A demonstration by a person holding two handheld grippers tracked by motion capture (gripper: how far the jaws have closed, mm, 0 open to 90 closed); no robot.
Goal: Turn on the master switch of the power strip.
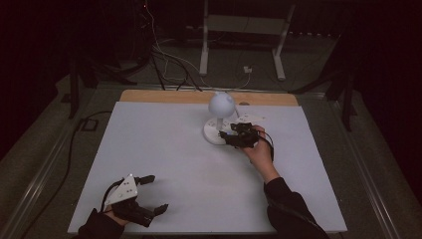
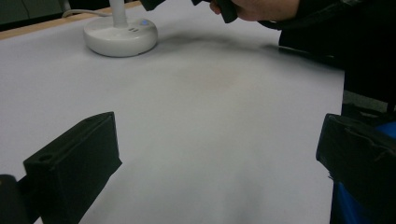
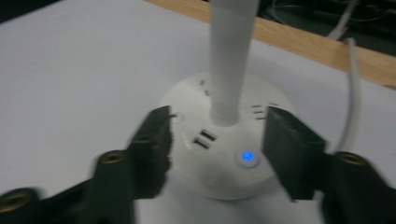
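I'm looking at a white desk lamp (image 1: 219, 115) standing toward the far middle of the white table (image 1: 164, 164), its round base (image 3: 219, 154) flat on the surface and a straight stem (image 3: 229, 60) rising to a globe-shaped head (image 1: 221, 104). On the base I can see a glowing blue button (image 3: 247, 157), a small round button on the other side (image 3: 176, 116), and a few pairs of dark slots; no lettering I can read on any of it. A white cable (image 3: 352, 88) runs off the back toward the wooden edge (image 1: 164, 96) of the table.

My right gripper (image 1: 233, 137) is right at the base, the hand (image 1: 259, 149) reaching forward with the dark sleeve (image 1: 288, 206) trailing back to the near edge. Its jaws stand moderately apart, one on each side of the stem's foot, hovering over the base top; I can't tell if either touches it.

My left gripper (image 1: 154, 194) sits well apart, near the front left corner, low over bare table, grey plate (image 1: 123, 189) on top, jaws spread wide with nothing between them.
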